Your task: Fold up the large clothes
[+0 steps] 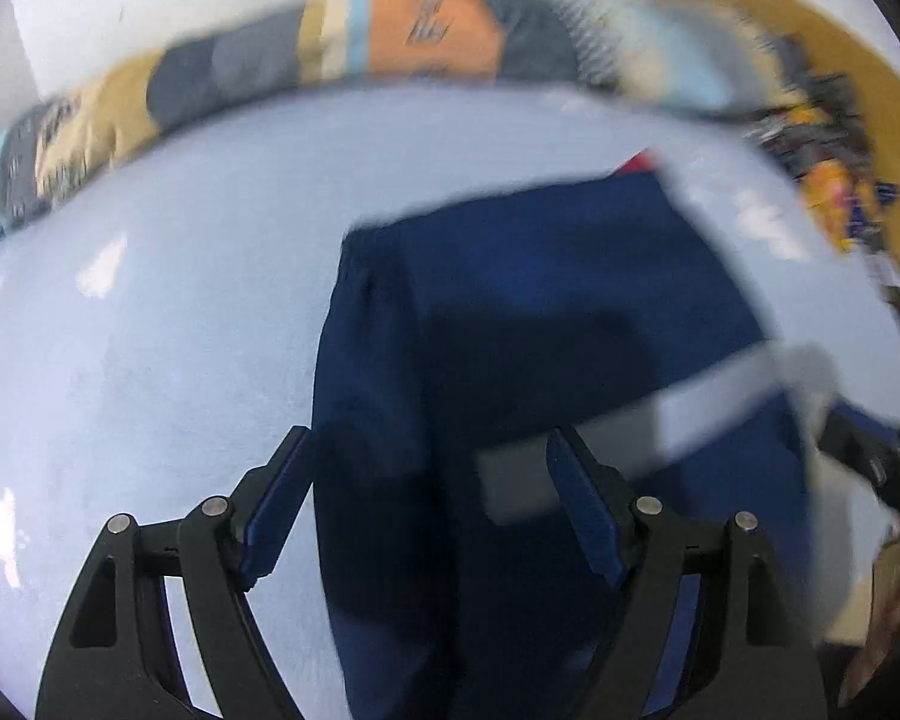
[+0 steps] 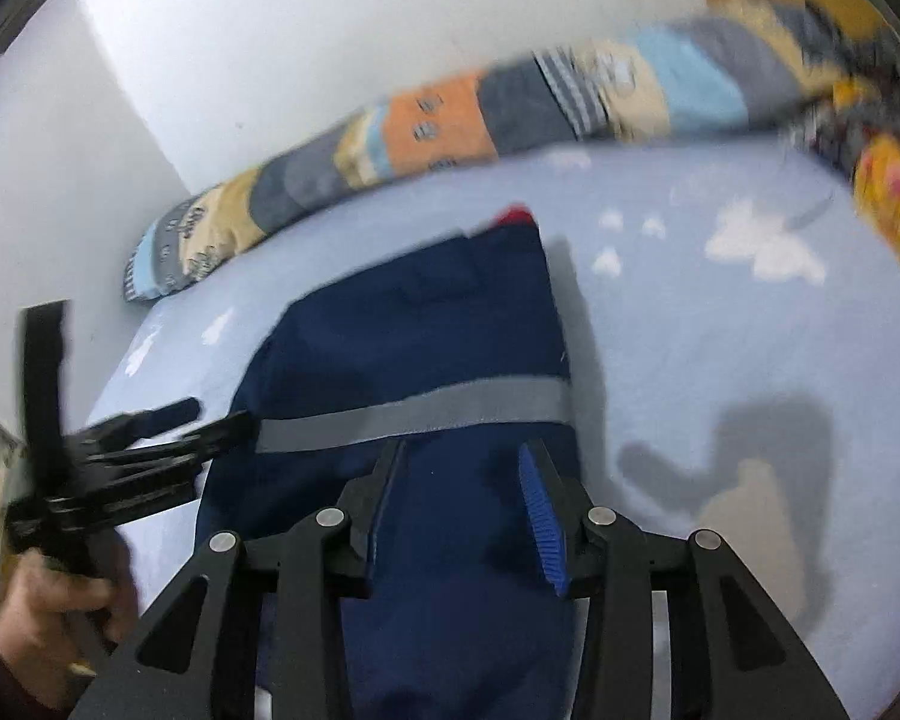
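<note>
**Loose fold may shift on the soft bed**

The dark navy fabric garment with a grey band lies folded mid-bed on the pale blue cloud-print sheet, well short of the patchwork bolster along the far edge. The left gripper and right gripper both hover released, jaws parted, gripping nothing. A careless re-grasp could catch only the top layer and drag the fold askew.

We see matt navy cloth in the garment, with a smoother grey band sewn across it. The bed sheet looks like soft, matt pale-blue fabric. The patchwork pillow is cloth too. Both the left gripper and the right gripper are matt black plastic with shiny metal pins and blue ribbed pads.
</note>
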`<state>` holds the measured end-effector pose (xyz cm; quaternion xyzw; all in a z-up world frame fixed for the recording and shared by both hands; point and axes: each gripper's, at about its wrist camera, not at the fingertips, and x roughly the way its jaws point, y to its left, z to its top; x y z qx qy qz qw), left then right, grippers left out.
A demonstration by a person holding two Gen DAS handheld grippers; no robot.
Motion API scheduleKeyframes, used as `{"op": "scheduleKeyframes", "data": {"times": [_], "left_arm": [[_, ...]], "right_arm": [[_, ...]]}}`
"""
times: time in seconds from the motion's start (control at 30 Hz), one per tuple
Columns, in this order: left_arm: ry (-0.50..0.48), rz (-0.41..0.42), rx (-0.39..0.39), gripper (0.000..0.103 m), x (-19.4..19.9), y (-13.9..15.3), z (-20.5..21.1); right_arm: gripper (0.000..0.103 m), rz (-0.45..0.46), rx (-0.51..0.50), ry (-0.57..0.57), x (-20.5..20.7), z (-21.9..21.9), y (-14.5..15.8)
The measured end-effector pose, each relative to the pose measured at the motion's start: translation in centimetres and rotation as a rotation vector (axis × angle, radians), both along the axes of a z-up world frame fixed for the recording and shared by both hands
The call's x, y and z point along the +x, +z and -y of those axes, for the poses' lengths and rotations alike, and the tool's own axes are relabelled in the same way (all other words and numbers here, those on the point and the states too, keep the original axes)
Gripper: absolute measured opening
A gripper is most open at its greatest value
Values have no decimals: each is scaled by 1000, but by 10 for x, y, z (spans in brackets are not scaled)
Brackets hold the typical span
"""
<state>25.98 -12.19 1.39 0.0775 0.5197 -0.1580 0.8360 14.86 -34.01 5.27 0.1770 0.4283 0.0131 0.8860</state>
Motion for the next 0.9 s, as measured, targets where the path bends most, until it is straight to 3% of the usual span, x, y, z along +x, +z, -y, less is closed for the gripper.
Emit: {"op": "scheduleKeyframes", "data": {"times": [0.07, 0.17, 0.37, 0.5, 0.6, 0.9], "left_arm": [[11, -92, 20, 86, 12, -23, 0], [35, -52, -53, 85, 6, -13, -12], [86, 102, -170, 85, -73, 36, -59], [107, 185, -162, 85, -138, 47, -80], [140, 224, -152, 85, -175, 38, -91], [115, 244, -45, 85, -174, 11, -66]], "right_arm": [[41, -97, 15, 3, 12, -3, -19], [43, -160, -9, -9, 14, -9, -30], [44, -3, -23, 37, -15, -21, 11], [47, 40, 9, 55, -49, -36, 21], [48, 57, -29, 59, -77, -49, 20], [48, -1, -48, -9, -116, -50, -2]]}}
